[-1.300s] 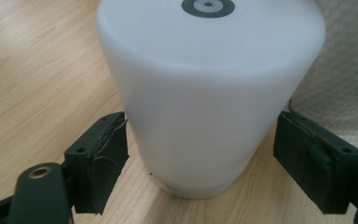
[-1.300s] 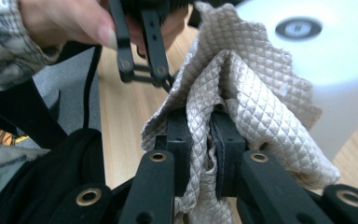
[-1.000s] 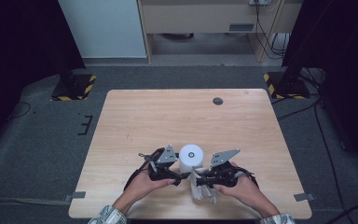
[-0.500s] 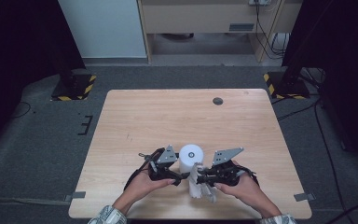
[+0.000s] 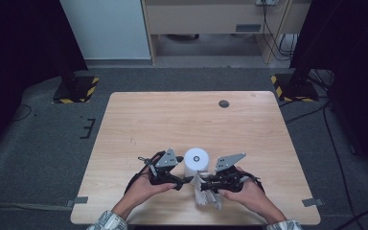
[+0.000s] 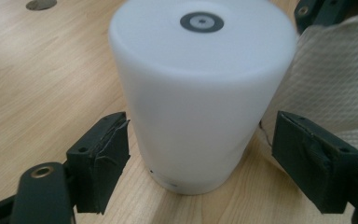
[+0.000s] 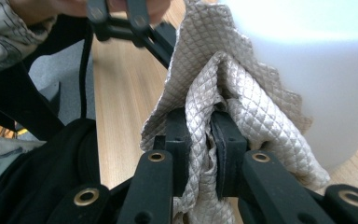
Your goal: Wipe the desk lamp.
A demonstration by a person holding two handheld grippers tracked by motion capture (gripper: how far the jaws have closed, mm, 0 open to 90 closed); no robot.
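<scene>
A white cylinder (image 5: 196, 163) with a small dark ring on its top stands upright near the table's front edge. My left gripper (image 5: 186, 180) is open, its jaws on either side of the cylinder's (image 6: 200, 88) base without touching it. My right gripper (image 5: 202, 185) is shut on a quilted paper towel (image 7: 223, 98), bunched between its jaws. The towel (image 5: 206, 191) hangs against the cylinder's (image 7: 317, 70) lower right side. In the left gripper view the towel (image 6: 326, 93) shows just behind the cylinder at the right.
A wooden table (image 5: 182, 120) carries a small dark round grommet (image 5: 224, 103) near its far edge. Black stands with yellow-striped bases (image 5: 74, 88) sit on the floor at both far corners. Cables run along the floor at the right.
The right gripper with the towel has shifted slightly left and down along the cylinder's side. The left gripper and the cylinder have stayed put.
</scene>
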